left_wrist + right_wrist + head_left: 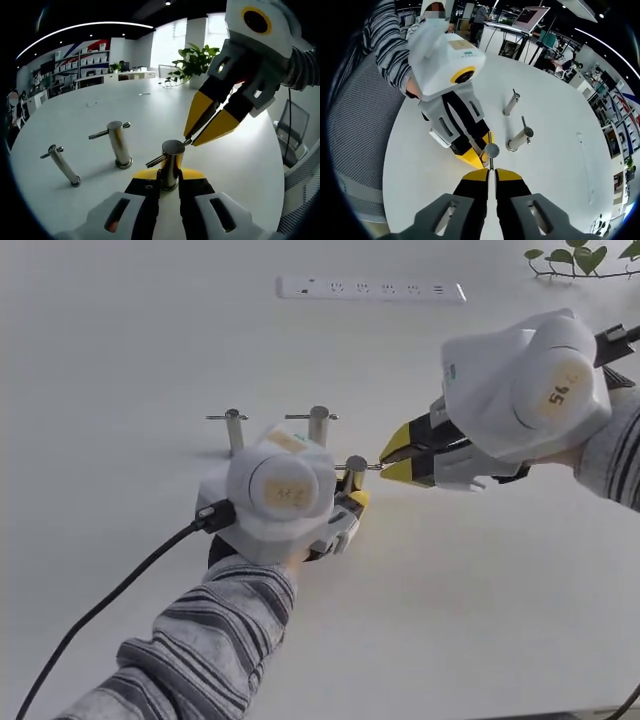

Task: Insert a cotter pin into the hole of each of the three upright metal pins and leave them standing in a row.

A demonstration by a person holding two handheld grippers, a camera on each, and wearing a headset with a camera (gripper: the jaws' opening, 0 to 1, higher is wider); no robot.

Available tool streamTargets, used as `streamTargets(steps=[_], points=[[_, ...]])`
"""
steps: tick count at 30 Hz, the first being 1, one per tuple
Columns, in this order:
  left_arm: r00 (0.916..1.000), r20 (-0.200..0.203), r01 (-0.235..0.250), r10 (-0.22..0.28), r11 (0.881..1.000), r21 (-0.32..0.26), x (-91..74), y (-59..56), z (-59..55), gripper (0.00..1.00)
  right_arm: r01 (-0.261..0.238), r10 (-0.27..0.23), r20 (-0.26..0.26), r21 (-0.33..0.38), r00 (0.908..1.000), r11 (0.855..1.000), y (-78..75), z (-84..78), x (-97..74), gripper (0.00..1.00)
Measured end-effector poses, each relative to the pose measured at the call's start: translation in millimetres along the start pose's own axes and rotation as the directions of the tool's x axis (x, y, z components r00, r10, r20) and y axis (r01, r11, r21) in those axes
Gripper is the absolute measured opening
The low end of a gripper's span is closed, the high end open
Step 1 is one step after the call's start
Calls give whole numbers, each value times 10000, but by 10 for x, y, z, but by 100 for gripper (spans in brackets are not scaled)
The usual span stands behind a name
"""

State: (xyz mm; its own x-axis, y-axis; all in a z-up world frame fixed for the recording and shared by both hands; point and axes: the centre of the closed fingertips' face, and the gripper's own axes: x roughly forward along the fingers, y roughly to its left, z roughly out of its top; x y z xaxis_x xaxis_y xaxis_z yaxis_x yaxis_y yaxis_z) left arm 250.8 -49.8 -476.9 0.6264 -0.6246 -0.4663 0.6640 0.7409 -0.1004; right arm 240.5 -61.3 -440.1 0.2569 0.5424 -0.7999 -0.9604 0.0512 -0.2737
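Three upright metal pins stand on the white table. The two far pins [232, 427] [318, 423] each carry a cotter pin across the top; they also show in the left gripper view [62, 164] [119, 144]. My left gripper [352, 502] [170, 178] is shut on the base of the nearest pin [355, 470] [171, 159] [492, 150]. My right gripper [383, 462] [491, 175] is shut on a thin cotter pin [491, 162] at that pin's hole. The cotter pin's end [156, 161] sticks out on the other side.
A white power strip [370, 288] lies at the back of the table, with a green plant [575, 258] at the far right corner. A black cable [100, 610] trails from the left gripper toward the front left.
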Motion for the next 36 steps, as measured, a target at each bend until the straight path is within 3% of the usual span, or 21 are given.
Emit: streamTargets(steps=[20,23,28,36], points=[[10000,-71,-21,19,9998,-191,10,9,-3,11,-108,108,-2,216,9999,9997,47,54,15,0],[9998,-193,-65,60,9997,-249,1,14,-23,11,-135,134,33,484,9999,9987,59,52,17,0],[9992,-387,-47,43,9999,-112,-72,41,-64,20,-227,215,116,1141,9997,9932,57,35,35,2],[9990,-406,165,-164,9999,11,-251,23,-55,32,-522,267,1005,2611,9946,9639,59,185,65,12]])
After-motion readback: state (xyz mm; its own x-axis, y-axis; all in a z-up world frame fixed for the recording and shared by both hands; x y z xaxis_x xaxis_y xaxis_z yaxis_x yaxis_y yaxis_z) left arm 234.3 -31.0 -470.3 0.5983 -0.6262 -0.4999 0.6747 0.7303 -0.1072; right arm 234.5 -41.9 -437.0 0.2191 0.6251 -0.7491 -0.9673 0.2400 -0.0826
